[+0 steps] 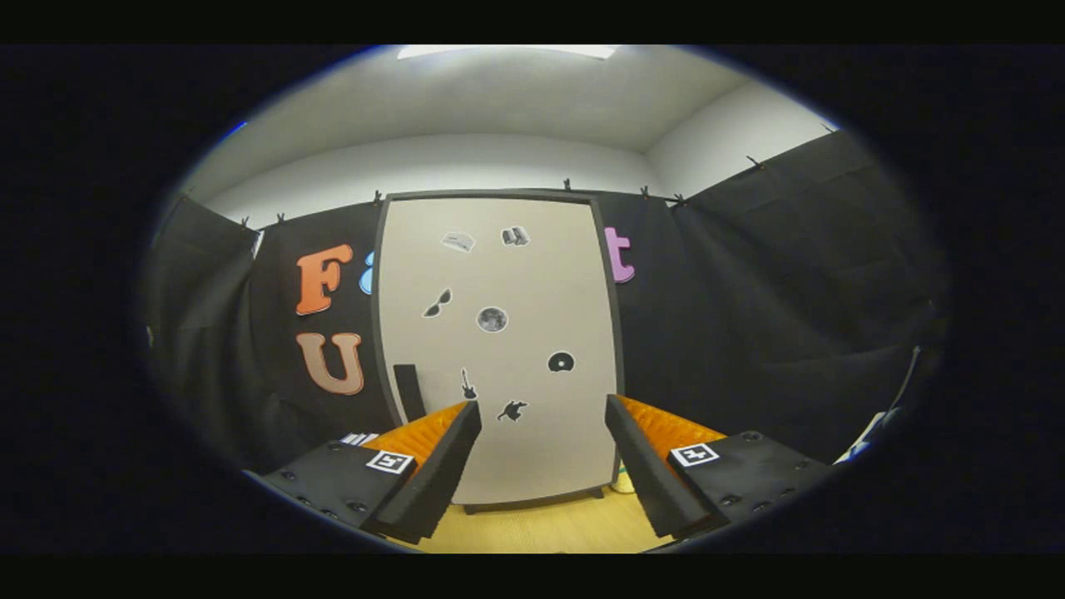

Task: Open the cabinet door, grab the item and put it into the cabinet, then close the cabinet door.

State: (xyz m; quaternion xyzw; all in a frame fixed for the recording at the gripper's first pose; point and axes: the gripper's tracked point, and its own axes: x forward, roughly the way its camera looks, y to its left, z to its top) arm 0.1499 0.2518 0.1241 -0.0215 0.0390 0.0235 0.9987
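Gripper (542, 453) level, fingers spread wide and empty, facing the closed cabinet door (499, 349) beyond.

The tall pale grey cabinet door (499, 349) with a dark frame stands upright and closed on the light wooden tabletop, straight ahead of the fingers. Small black stickers dot its face, and a dark vertical handle (409, 391) sits at its lower left edge.

I see the cabinet (497, 349) standing on the tabletop (549, 526), directly ahead of the gripper (542, 453) fingers, which are spread apart. Its door handle (409, 391) sits at the door's lower left. The cloth wall (774, 316) hangs behind the cabinet.
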